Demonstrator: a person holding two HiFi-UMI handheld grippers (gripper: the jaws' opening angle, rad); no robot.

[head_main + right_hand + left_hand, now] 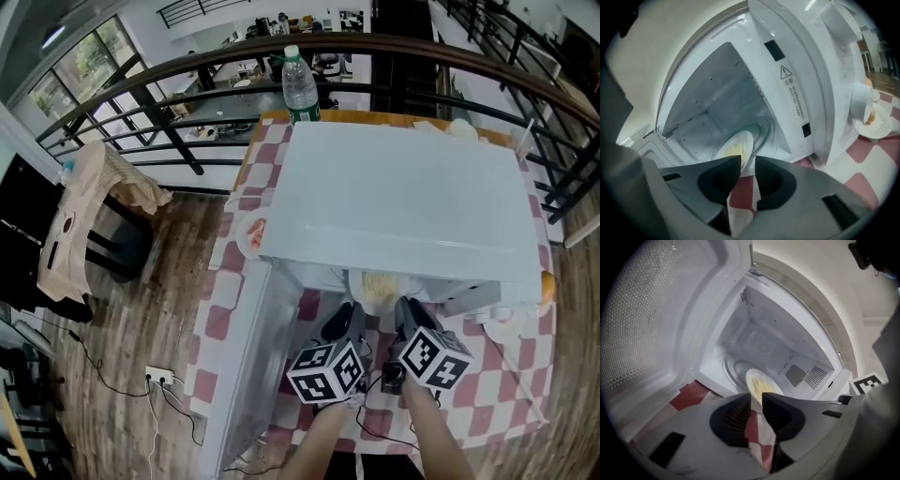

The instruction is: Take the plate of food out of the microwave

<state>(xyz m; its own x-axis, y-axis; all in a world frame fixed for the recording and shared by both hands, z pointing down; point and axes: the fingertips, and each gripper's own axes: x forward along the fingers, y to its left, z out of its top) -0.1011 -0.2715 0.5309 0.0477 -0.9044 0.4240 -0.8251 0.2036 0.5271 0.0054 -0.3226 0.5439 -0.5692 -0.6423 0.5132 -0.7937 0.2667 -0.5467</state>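
Note:
A white plate point(761, 386) of pale yellow food lies on the floor of the open white microwave point(403, 202), near its front. From above, the plate point(378, 289) peeks out under the oven's top edge. My left gripper point(757, 398) points into the cavity with a narrow gap between its jaws; the plate's near rim shows just past the tips. My right gripper point(747, 160) points in from the other side, jaws apart, and the plate point(733, 147) sits just beyond them. In the head view the left gripper point(345, 323) and right gripper point(405, 317) sit side by side before the opening.
The microwave door point(246, 366) hangs open at the left. The oven stands on a red-and-white checked tablecloth point(487, 394). Right of it are a saucer with food point(872, 123) and a white cup point(860, 101). A water bottle point(300, 86) stands behind.

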